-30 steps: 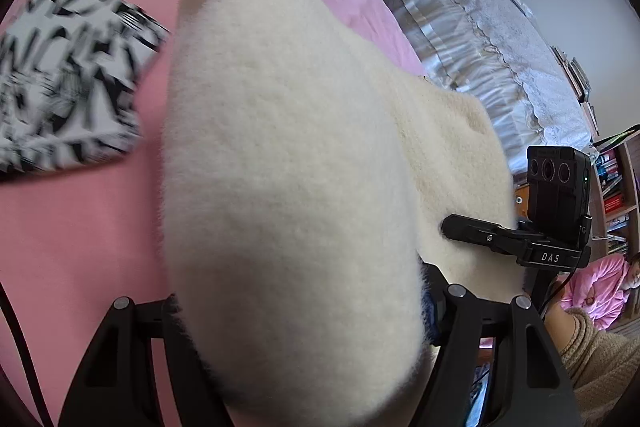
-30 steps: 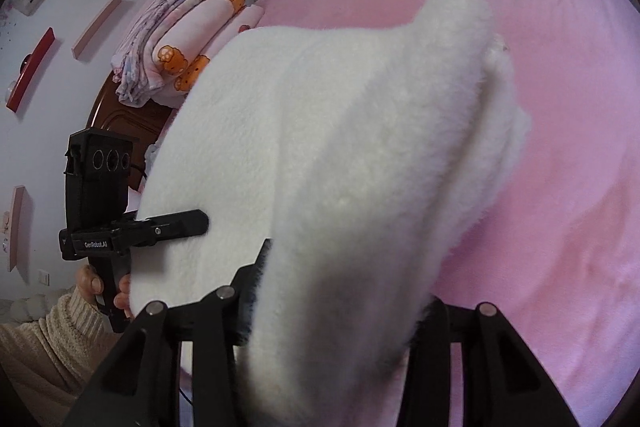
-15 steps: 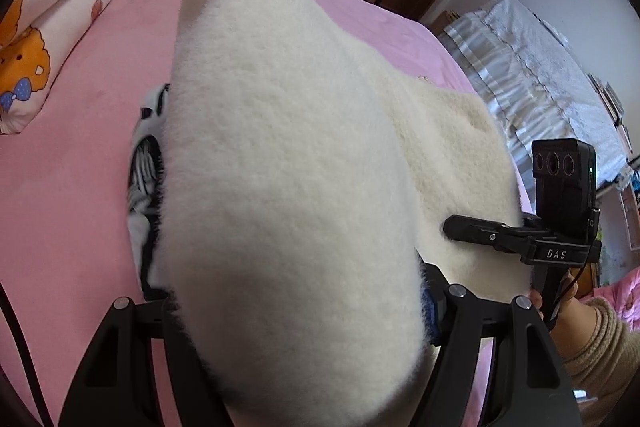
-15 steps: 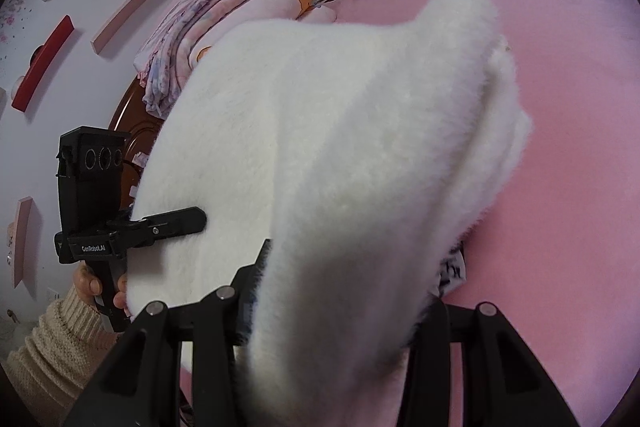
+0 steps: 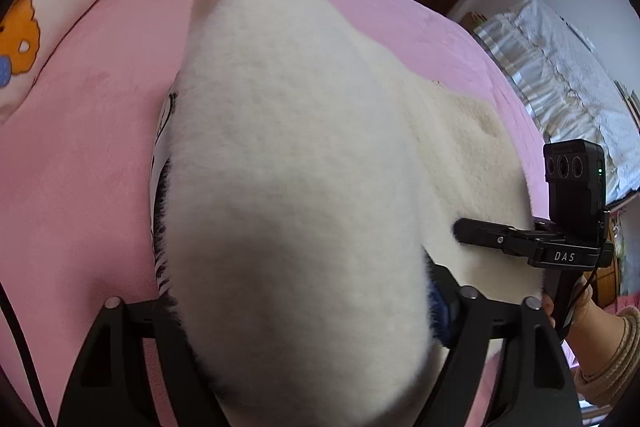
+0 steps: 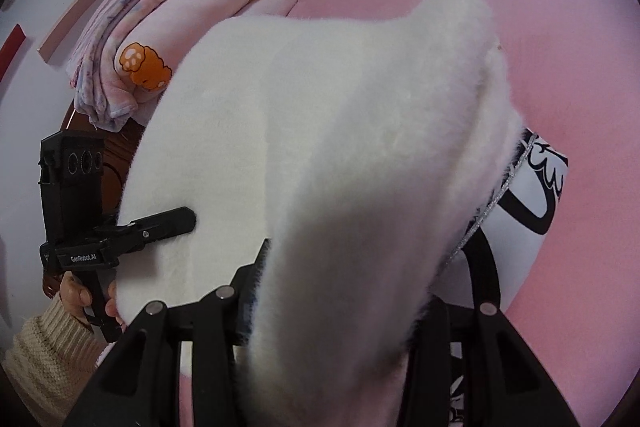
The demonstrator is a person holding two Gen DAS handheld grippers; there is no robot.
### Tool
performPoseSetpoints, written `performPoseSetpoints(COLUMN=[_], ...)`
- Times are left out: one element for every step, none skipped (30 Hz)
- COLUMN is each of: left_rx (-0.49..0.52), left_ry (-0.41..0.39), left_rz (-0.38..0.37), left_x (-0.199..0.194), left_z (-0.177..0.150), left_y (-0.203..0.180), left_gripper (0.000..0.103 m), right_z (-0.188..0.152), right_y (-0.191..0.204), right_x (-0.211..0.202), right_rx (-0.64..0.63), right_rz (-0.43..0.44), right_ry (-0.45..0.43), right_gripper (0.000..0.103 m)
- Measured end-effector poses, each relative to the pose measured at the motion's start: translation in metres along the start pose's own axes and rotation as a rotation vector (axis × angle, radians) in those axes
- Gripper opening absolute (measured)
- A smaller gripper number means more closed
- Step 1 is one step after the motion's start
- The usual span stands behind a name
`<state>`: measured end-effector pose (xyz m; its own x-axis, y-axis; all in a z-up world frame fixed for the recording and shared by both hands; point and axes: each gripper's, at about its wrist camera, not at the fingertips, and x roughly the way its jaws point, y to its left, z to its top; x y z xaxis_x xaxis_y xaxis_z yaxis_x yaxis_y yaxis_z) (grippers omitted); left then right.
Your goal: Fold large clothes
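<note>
Carrying a thick cream fleece over the pink bed, we hold one bunched edge in each gripper. The left gripper has just let its jaws widen, though pile still fills the gap and seems to press both sides; the right gripper stays clamped on its own fold at a middling width. A black-and-white print garment lies on the bed beneath the fleece. We judge the fleece soft, bulky and light, prone to slumping and slipping through loose jaws, so we would take it deep at the corners, through both layers.
</note>
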<state>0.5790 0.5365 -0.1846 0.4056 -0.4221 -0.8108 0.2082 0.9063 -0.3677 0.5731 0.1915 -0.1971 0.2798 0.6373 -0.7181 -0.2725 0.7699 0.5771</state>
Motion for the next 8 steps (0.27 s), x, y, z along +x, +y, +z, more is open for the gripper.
performPoseSetpoints(left_rx=[-0.013, -0.024, -0.024, -0.015, -0.011, -0.010, -0.014, -0.015], left_ry=[-0.008, -0.012, -0.020, -0.029, -0.032, -0.032, -0.030, -0.027], left_rz=[-0.014, -0.027, -0.033, -0.033, -0.033, -0.033, -0.028, -0.016], left_x=[0.004, 0.006, 0.007, 0.007, 0.008, 0.007, 0.007, 0.005], left_z=[-0.005, -0.012, -0.017, -0.019, -0.022, -0.023, -0.025, -0.025], left_y=[0.004, 0.006, 0.008, 0.009, 0.011, 0.011, 0.010, 0.009], left_gripper=[0.086, 0.089, 0.089, 0.090, 0.090, 0.090, 0.091, 0.093], right_z=[-0.003, -0.005, -0.008, -0.011, -0.014, -0.016, -0.017, -0.018], right_y=[-0.006, -0.012, -0.017, -0.021, -0.024, -0.025, -0.024, -0.022], right_x=[0.003, 0.004, 0.005, 0.005, 0.004, 0.003, 0.003, 0.001], right_rx=[-0.003, -0.003, -0.004, -0.004, -0.003, -0.001, -0.003, -0.006], right_rz=[0.005, 0.013, 0.017, 0.018, 0.019, 0.021, 0.018, 0.010], right_ry=[0.005, 0.008, 0.010, 0.010, 0.008, 0.007, 0.006, 0.004], right_gripper=[0.045, 0.046, 0.047, 0.051, 0.052, 0.053, 0.053, 0.056])
